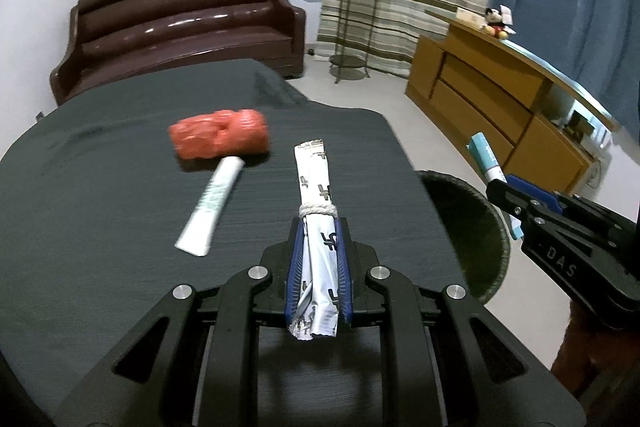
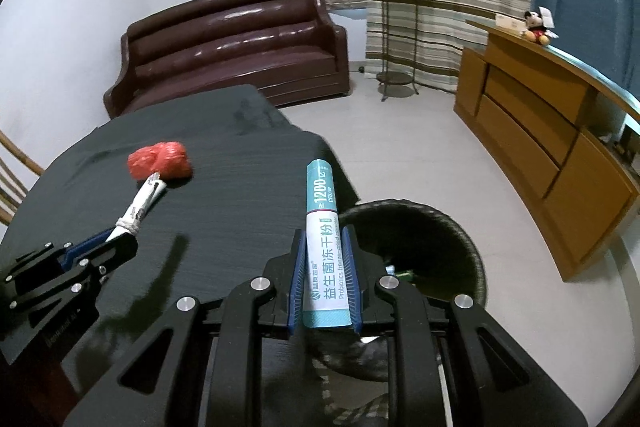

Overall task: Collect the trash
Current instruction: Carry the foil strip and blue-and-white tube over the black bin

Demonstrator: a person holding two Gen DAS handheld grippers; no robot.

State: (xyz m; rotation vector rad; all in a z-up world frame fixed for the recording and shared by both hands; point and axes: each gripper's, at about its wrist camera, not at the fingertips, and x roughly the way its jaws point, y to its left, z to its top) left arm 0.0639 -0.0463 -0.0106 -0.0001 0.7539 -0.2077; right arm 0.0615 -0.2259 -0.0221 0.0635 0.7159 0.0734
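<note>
My left gripper (image 1: 319, 223) is shut on a white printed sachet wrapper (image 1: 316, 195) tied with string, held over the dark table (image 1: 100, 227). My right gripper (image 2: 323, 233) is shut on a teal and white probiotics sachet (image 2: 322, 243), held at the table's right edge beside the dark woven bin (image 2: 448, 247). The bin (image 1: 476, 227) stands on the floor right of the table. A crumpled red plastic bag (image 1: 219, 139) and a white sachet (image 1: 212, 211) lie on the table to the left. The right gripper (image 1: 496, 191) and left gripper (image 2: 124, 233) show in each other's views.
A brown leather sofa (image 1: 180, 23) stands behind the table. A wooden cabinet (image 1: 500, 107) with a plush toy (image 1: 496, 23) runs along the right. A plant stand (image 1: 356, 11) is by the curtains. A wooden chair (image 2: 16, 179) sits at the left.
</note>
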